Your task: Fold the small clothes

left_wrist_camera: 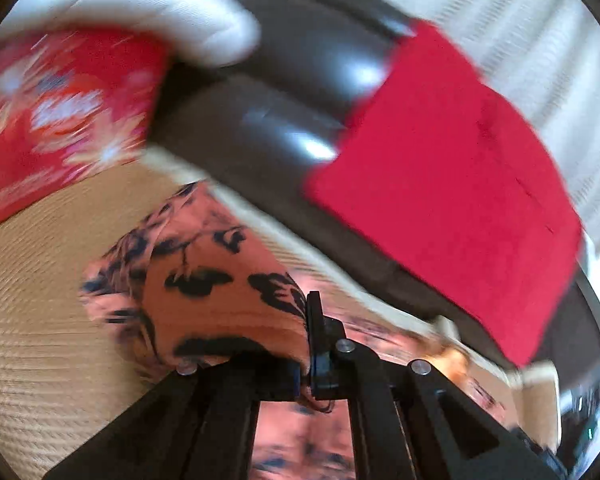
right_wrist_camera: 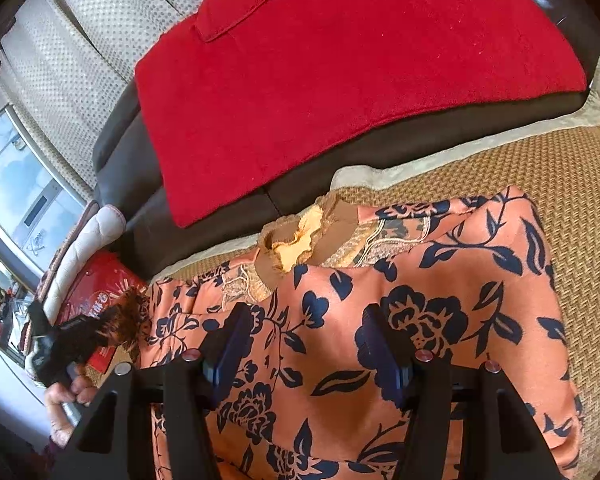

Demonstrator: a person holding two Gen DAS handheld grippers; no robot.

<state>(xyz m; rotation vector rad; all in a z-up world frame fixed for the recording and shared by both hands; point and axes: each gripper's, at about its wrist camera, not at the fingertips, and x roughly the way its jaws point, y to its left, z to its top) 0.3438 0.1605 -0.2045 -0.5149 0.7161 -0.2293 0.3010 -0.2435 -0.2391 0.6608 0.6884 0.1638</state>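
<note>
The orange floral garment (right_wrist_camera: 400,320) lay spread on the woven mat (right_wrist_camera: 560,168), filling the lower centre of the right wrist view, its collar toward the brown sofa (right_wrist_camera: 132,184) and the red cloth (right_wrist_camera: 340,80) draped on it. The right gripper (right_wrist_camera: 304,340) stood with jaws wide apart above the fabric, pinching nothing. In the blurred left wrist view, the left gripper (left_wrist_camera: 306,340) was closed tight on a lifted fold of the same garment (left_wrist_camera: 204,280) at lower centre.
</note>
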